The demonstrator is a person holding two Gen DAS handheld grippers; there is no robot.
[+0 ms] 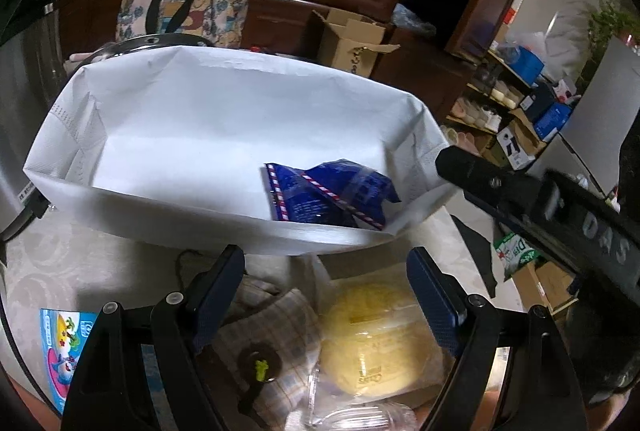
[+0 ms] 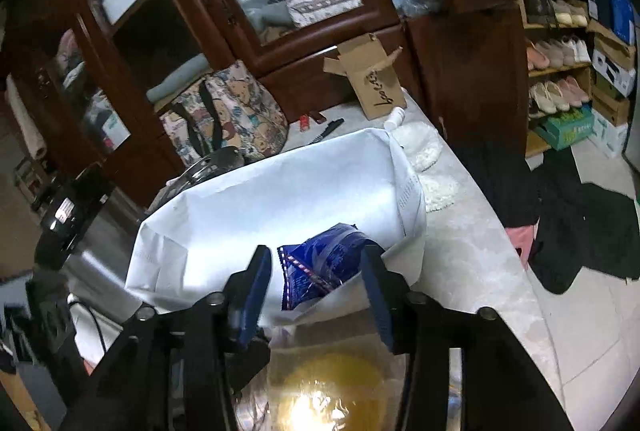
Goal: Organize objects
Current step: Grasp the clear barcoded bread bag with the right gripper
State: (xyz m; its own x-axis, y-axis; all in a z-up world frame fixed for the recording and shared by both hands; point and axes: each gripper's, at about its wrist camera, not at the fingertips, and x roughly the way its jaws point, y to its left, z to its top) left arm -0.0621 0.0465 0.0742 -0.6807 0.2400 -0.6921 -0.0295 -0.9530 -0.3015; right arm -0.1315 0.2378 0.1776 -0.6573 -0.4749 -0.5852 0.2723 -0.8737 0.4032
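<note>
So blue snack packet point(image 1: 328, 191) sits inside white bag point(image 1: 192, 127), crinkly, light, slippery film; we'd pinch sealed striped edge. Right gripper point(image 2: 316, 295) spread, packet beyond its pads, not pressed. Left gripper point(image 1: 326, 295) wide, empty, over yellow bun point(image 1: 376, 339)
</note>
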